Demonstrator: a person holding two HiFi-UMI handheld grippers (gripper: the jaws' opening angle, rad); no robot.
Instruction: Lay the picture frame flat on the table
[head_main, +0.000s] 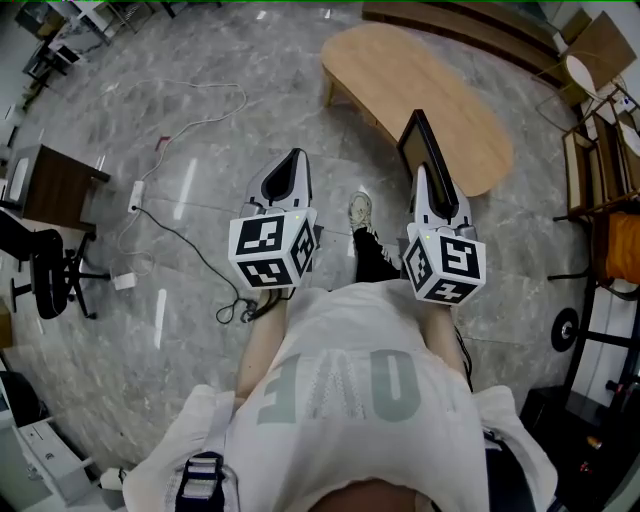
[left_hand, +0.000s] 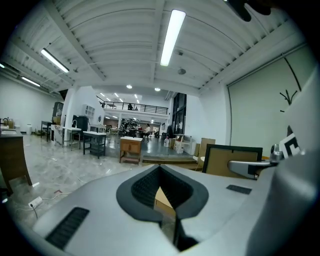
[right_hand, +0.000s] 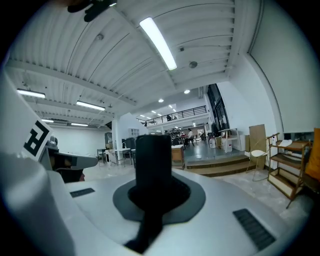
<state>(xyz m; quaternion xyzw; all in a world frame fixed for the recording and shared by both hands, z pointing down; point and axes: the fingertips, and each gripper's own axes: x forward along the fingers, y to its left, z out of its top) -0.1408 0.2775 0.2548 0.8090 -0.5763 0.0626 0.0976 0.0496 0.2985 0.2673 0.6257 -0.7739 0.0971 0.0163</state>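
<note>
Head view: right gripper (head_main: 424, 172) is clamped on the picture frame (head_main: 412, 135), which is held upright and edge-on in the air, just off the table's (head_main: 400, 70) near edge and not yet on it. Left gripper (head_main: 295, 157) has its jaws together, empty, over the floor. A cable (head_main: 190, 245) trails on the floor to the left, away from the table.

Left gripper view: nothing between the jaws. The frame shows off to the right.

Right gripper view: jaws pinch the frame's dark edge.

Next, I'd say: step in, bring the frame over the tabletop, tilt it flat, lower until it's fully resting, then let go. Watch the lower corner doesn't catch the near edge.
</note>
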